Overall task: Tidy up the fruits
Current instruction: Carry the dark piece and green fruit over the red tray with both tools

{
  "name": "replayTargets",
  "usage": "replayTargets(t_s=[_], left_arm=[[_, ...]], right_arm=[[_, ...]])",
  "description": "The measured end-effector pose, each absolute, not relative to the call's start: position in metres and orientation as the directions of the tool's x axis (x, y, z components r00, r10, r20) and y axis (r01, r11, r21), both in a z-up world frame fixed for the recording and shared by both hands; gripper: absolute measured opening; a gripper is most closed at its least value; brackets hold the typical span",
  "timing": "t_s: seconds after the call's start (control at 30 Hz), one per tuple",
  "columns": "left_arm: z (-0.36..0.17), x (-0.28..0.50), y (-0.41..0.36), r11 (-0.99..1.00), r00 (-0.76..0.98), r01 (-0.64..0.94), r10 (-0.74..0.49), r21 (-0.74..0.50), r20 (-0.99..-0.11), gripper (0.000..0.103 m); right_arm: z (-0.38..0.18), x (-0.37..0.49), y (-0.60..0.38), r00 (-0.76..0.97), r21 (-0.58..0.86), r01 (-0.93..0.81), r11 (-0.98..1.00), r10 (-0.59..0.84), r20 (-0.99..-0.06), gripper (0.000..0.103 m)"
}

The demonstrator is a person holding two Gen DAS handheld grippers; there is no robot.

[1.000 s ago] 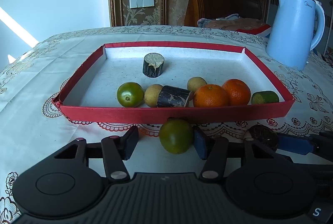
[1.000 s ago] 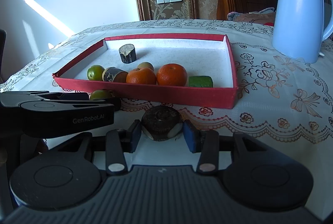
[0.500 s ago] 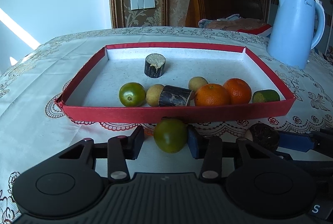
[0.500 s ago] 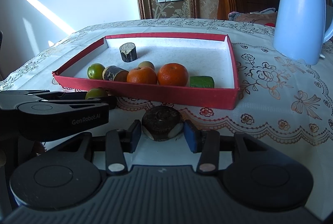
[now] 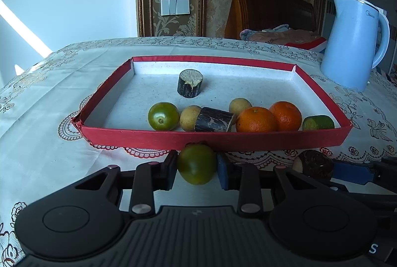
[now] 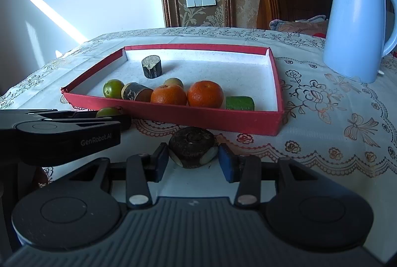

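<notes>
On our flowery white tablecloth (image 5: 49,118), our left gripper (image 5: 197,166) squeezes a round green fruit (image 5: 196,164) at bottom middle; our right gripper (image 6: 193,160) sits narrow around a dark brown chunk (image 6: 192,146), gaps showing.

The left gripper (image 5: 197,165) closes in on the green fruit (image 5: 196,164) until both pads touch it, where a second ago it stood wide. The right gripper (image 6: 194,160) narrows slightly around the dark chunk (image 6: 192,147).

Right gripper (image 6: 193,163) jaws flanking dark sugarcane chunk (image 6: 192,146) with narrow gaps, red tray (image 6: 198,118) at 12 o'clock, left gripper (image 6: 62,133) at 9 o'clock, blue kettle (image 6: 357,26) at 2 o'clock.
</notes>
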State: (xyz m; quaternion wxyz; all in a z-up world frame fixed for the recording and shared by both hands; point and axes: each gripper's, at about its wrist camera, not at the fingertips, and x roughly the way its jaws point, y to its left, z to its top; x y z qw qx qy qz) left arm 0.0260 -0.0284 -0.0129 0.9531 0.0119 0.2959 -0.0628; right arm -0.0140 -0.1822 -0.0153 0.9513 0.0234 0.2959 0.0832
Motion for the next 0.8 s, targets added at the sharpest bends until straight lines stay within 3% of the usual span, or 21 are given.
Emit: replayTargets(t_s=[0.8], left_arm=[[0.006, 0.018, 0.004, 0.998, 0.876, 0.04, -0.057, -0.046, -0.479, 0.032]], right_arm=[[-0.002, -0.018, -0.166, 0.854, 0.085, -0.18, 0.98, 0.199, -0.482, 0.042]])
